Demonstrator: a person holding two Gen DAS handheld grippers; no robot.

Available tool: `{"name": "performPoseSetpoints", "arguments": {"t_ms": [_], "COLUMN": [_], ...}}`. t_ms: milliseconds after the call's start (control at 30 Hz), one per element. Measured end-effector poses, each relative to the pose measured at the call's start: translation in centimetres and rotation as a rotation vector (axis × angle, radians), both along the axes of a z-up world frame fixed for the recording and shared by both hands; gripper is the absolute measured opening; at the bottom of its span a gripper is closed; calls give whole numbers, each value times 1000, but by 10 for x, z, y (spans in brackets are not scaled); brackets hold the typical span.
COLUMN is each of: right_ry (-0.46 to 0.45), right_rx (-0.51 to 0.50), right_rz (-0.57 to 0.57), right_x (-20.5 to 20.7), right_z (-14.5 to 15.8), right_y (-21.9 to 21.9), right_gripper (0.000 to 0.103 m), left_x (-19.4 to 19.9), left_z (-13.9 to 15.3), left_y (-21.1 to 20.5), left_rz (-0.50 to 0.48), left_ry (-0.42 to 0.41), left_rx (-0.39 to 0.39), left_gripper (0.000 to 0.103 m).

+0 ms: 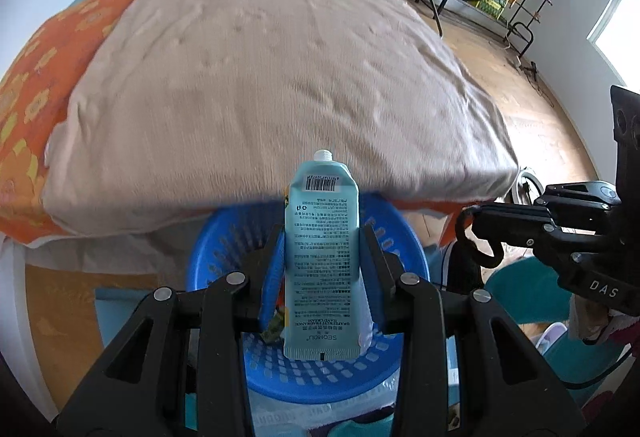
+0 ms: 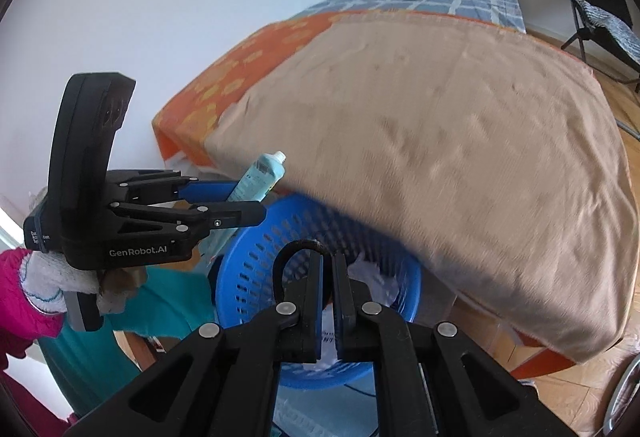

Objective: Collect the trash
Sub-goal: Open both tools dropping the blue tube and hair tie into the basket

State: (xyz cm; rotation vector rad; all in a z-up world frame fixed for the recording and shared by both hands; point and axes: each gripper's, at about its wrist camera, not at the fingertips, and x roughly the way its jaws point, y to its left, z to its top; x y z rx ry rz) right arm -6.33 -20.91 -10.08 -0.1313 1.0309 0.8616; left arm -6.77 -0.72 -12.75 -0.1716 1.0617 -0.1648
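Bedroom, bed behind; left gripper clamps tube above blue basket, drop pending; right gripper closed on black loop; paper already binned.

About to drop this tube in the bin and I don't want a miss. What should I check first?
1. Left gripper clamped on the tube: ok.
2. Tube over the blue basket: ok.
3. Basket has room: ok, some paper inside.
4. Right gripper clear of the drop path: cannot tell; it is shut on a black loop over the basket.
5. Tube cap on: not ok, nozzle bare.
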Motion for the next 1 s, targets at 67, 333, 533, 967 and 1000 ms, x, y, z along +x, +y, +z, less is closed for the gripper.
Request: {"name": "performPoseSetpoints", "arguments": {"t_ms": [67, 333, 533, 967, 1000], "right_ry": [2, 33, 30, 6, 1], "right_rx": [-13, -29, -40, -56, -58], "right_rz": [6, 17, 25, 3, 2], "right_x": [-4, -8, -8, -8, -8], "right_z": [-5, -18, -20, -17, -17], "right_y": [1, 6, 10, 11, 11], "right_gripper": [2, 5, 11, 70, 73], "left_x": [-3, -11, -9, -5, -5], "left_z": [-7, -19, -23, -19, -19], "left_y": [-1, -2, -3, 3, 4], "left_rz": [-2, -1, 2, 45, 51], "left_ry": [16, 45, 58, 40, 39], "left_rx": [4, 9, 19, 55, 57], "left_gripper": [36, 36, 36, 64, 67]}}
